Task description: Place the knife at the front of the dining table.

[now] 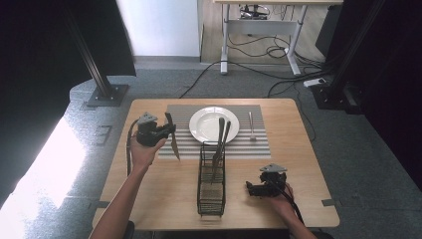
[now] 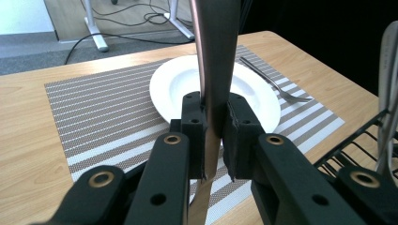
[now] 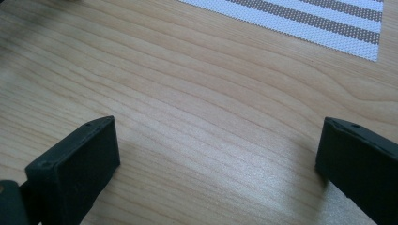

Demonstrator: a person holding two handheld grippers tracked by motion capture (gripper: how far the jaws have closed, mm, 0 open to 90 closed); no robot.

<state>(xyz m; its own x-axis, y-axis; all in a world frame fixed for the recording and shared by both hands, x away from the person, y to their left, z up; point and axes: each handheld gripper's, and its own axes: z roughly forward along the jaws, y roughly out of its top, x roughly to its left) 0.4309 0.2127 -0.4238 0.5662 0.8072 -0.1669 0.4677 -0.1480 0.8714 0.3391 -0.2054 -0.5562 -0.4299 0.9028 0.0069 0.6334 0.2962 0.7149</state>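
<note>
Wooden table point(image 1: 149, 194) with striped placemat point(image 1: 186, 142) and wire basket point(image 1: 211, 194).

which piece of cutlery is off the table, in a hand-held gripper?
The knife, clamped in the left hand-held gripper. The fork lies on the mat; the others stand in the basket.

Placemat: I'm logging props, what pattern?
Placemat: brown and white stripes, clearest in left gripper view.

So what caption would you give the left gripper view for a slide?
Left gripper shut on a knife, above a striped placemat with white plate and fork.
</note>
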